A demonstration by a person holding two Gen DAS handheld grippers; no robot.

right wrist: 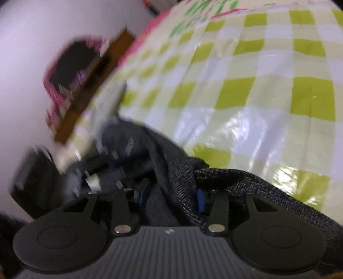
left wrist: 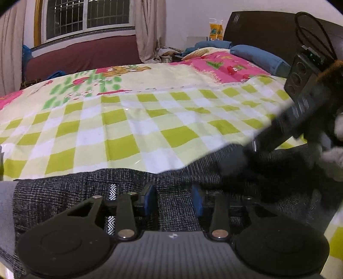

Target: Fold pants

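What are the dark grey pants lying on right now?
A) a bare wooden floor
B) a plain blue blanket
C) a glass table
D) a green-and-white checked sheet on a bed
D: the pants rest on the checked sheet that covers the bed, seen in both wrist views.

I see the pants point(left wrist: 64, 193) lying on the near edge of the bed point(left wrist: 150, 120), pillows point(left wrist: 257, 55) at its far right, window point(left wrist: 85, 17) behind.
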